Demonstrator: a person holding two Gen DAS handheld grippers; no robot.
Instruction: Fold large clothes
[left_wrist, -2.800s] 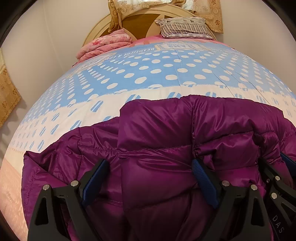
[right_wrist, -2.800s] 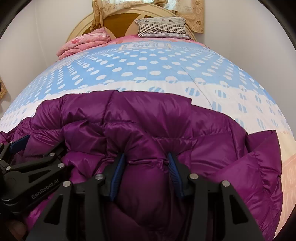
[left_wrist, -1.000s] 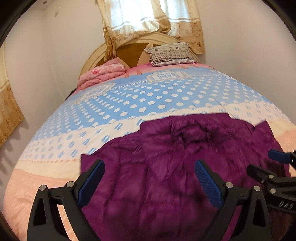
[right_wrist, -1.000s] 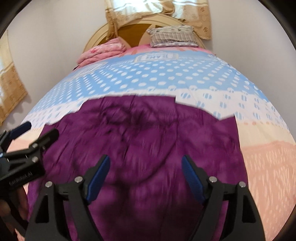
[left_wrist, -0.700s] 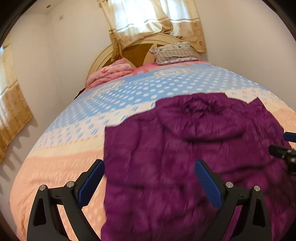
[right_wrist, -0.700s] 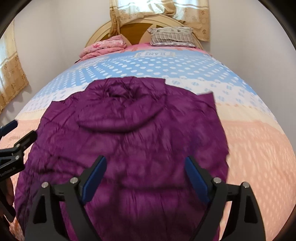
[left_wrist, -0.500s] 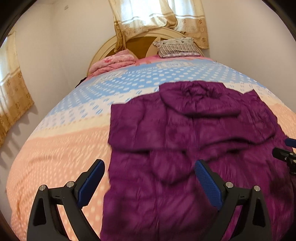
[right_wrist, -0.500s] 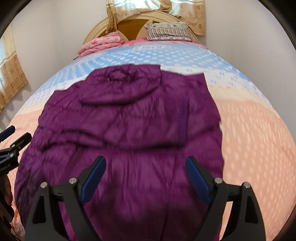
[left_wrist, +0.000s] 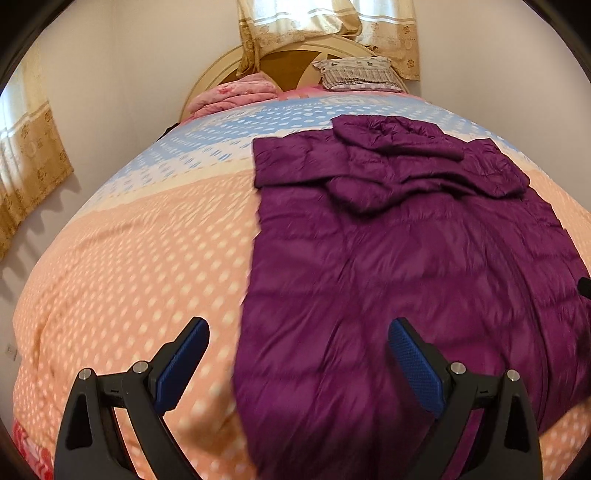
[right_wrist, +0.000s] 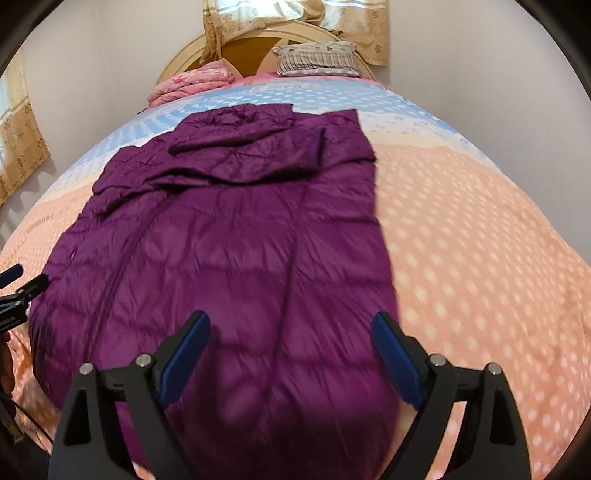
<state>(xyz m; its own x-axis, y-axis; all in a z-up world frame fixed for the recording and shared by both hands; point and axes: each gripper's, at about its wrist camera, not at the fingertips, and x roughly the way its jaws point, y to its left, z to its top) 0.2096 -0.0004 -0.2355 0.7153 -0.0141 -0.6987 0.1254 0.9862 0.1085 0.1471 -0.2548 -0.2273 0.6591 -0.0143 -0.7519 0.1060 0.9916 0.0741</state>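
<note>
A long purple down coat lies flat on the bed, hood and folded-in sleeves at the far end; it also shows in the right wrist view. My left gripper is open and empty, above the coat's near left edge. My right gripper is open and empty, above the coat's near right part. The left gripper's tips show at the left edge of the right wrist view. The coat's near hem is hidden below both views.
The bed has a peach and blue dotted cover. A folded pink blanket and a striped pillow lie by the round headboard. Curtains hang behind it and at the left wall.
Both grippers let go of the coat's top, opened, and pulled back toward the foot of the bed. The coat's full length now lies in view.
</note>
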